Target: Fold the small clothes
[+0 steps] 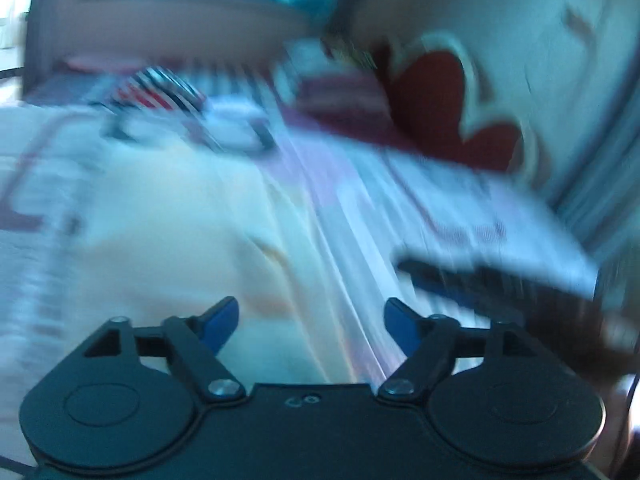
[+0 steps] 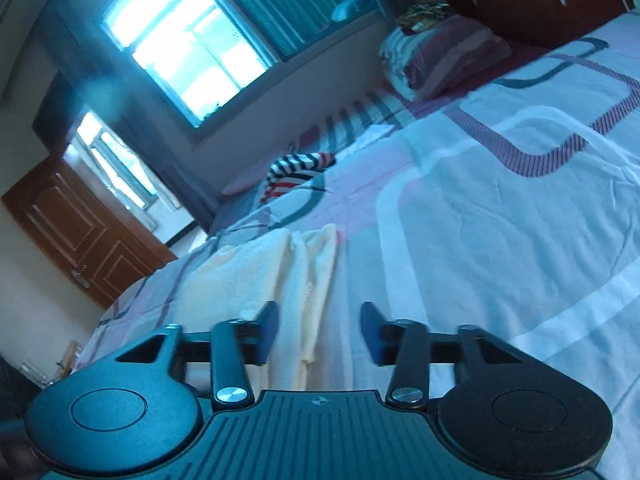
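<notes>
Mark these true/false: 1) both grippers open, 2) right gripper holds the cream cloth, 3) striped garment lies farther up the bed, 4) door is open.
1) True: the left gripper and right gripper are open and hold nothing.
2) False: the cream cloth lies loose on the bed, jaws apart above it.
3) True: the striped garment sits beyond the cloth.
4) False: the wooden door is closed.

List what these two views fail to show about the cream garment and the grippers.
- Cream garment: right wrist view, its near end is hidden behind the right gripper.
- Cream garment: left wrist view, motion blur wipes out edges and folds.
- Left gripper: open, but blur hides whether it touches cloth.
- Striped garment: too small to identify.
</notes>
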`<state>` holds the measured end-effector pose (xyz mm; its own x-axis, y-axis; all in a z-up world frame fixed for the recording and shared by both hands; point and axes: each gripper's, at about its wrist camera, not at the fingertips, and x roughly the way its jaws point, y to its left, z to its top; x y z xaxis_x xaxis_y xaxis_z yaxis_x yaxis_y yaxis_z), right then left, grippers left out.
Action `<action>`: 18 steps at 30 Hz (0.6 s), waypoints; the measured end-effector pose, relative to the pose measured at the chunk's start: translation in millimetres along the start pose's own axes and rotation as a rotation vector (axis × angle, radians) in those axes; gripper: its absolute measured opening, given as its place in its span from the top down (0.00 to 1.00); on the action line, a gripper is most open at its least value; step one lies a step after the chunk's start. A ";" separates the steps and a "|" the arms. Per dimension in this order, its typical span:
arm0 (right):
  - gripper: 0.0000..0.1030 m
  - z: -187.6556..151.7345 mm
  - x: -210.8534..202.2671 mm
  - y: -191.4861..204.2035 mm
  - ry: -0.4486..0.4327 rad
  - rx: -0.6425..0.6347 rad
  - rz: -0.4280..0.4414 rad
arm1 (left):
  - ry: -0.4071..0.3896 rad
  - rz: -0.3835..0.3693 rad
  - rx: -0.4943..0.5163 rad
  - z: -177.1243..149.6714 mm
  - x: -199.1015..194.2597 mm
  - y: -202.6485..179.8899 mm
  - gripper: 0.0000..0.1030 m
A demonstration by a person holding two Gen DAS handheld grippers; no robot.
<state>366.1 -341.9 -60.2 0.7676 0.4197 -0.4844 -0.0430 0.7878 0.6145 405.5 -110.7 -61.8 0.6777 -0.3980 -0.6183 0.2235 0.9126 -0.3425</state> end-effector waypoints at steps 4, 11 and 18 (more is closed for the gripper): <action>0.55 -3.1 20.8 20.6 0.050 -0.046 0.080 | -0.098 0.177 -0.098 17.5 -13.8 55.4 0.18; 0.55 -13.9 90.0 47.0 0.172 -0.086 0.094 | 0.011 0.282 -0.231 18.0 12.1 127.6 0.24; 0.62 -8.8 126.1 51.4 0.235 -0.090 0.059 | -0.023 0.275 -0.224 15.6 14.1 132.5 0.22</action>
<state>455.1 -244.5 -95.2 0.5926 0.5514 -0.5871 -0.1481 0.7911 0.5935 455.6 6.1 -104.8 0.7071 -0.1358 -0.6939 -0.1269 0.9411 -0.3134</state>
